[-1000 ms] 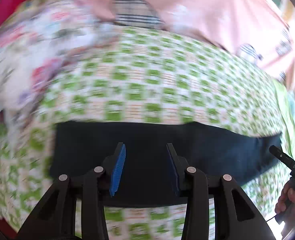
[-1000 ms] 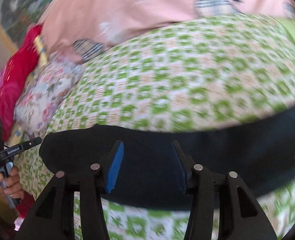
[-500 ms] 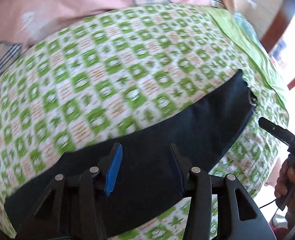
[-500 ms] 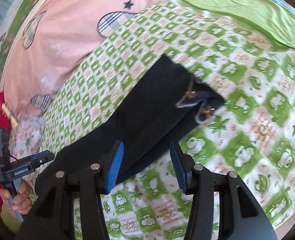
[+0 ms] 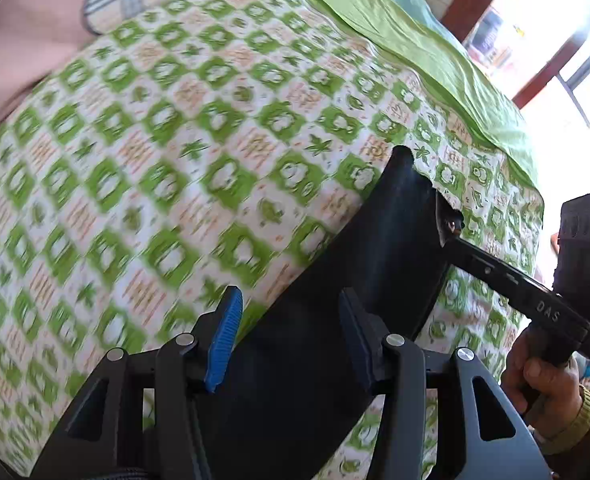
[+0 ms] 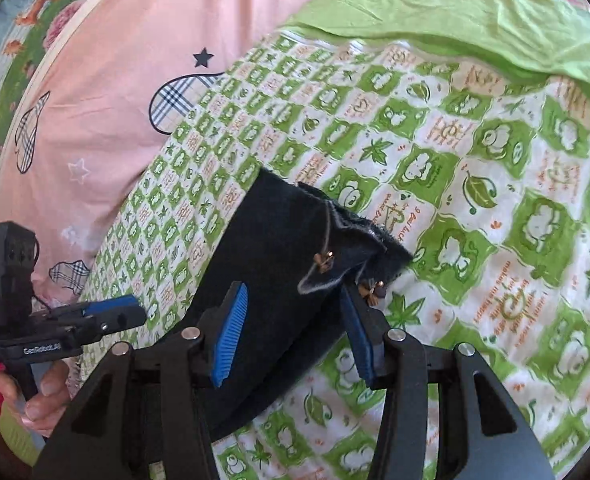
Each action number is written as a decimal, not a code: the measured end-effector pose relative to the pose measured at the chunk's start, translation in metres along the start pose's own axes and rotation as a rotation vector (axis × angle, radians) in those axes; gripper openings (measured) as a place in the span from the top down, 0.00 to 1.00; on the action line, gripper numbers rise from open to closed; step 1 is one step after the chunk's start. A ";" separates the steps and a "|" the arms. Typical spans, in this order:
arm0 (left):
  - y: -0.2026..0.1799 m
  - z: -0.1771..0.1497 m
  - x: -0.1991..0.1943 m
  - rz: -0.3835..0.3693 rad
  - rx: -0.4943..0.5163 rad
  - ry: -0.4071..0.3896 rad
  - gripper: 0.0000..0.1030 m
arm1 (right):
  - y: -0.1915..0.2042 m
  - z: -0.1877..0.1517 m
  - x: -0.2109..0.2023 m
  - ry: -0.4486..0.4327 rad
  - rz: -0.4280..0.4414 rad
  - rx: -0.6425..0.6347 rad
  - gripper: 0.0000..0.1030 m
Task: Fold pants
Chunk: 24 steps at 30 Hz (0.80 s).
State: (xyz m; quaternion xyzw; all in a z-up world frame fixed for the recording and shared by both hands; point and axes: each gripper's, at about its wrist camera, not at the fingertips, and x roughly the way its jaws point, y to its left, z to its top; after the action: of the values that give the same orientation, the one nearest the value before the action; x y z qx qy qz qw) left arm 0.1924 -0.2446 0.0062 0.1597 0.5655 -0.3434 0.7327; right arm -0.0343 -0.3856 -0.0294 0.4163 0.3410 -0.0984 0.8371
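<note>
On green-patterned bedsheet (image 6: 475,184): dark pants (image 6: 279,264), folded long, waistband end far.
Left gripper (image 5: 291,336): held low over near pants, jaws spread, pinching nothing.
Right gripper (image 6: 295,332): angled at waistband end, jaws spread, fabric between, ungripped.
Readable: "DAS" on right unit; "GenRobot.AI" on left unit.

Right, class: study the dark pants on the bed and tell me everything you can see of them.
The pants are dark navy, almost black, of soft-looking cloth, lying flat as a long narrow strip on the green-and-white bedsheet. The end seen from the right wrist has a frayed edge, grey stitching and small brass-coloured fittings. The left gripper and right gripper are both open, the cloth seen between their fingers; contact cannot be told.
</note>
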 end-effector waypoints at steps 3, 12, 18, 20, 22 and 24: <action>-0.013 0.023 0.026 -0.024 0.045 0.041 0.51 | -0.004 0.003 0.005 0.015 0.004 0.007 0.58; -0.045 0.046 0.062 -0.052 0.142 0.097 0.88 | -0.012 0.004 0.000 0.024 0.056 0.020 0.94; -0.065 0.048 0.047 -0.101 0.185 0.065 0.90 | -0.011 0.001 -0.018 0.011 0.067 -0.006 0.94; -0.071 0.050 0.053 -0.079 0.194 0.063 0.90 | -0.019 -0.002 -0.011 0.037 0.052 -0.001 0.94; -0.074 0.052 0.060 -0.042 0.189 0.064 0.89 | -0.025 -0.001 -0.005 0.054 0.036 0.020 0.90; -0.071 0.053 0.061 -0.033 0.179 0.056 0.87 | -0.031 -0.001 -0.004 0.054 0.046 0.047 0.86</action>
State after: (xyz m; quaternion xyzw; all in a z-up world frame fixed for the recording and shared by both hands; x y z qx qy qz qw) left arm 0.1892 -0.3478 -0.0234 0.2249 0.5554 -0.4001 0.6935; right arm -0.0518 -0.4052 -0.0463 0.4462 0.3512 -0.0758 0.8197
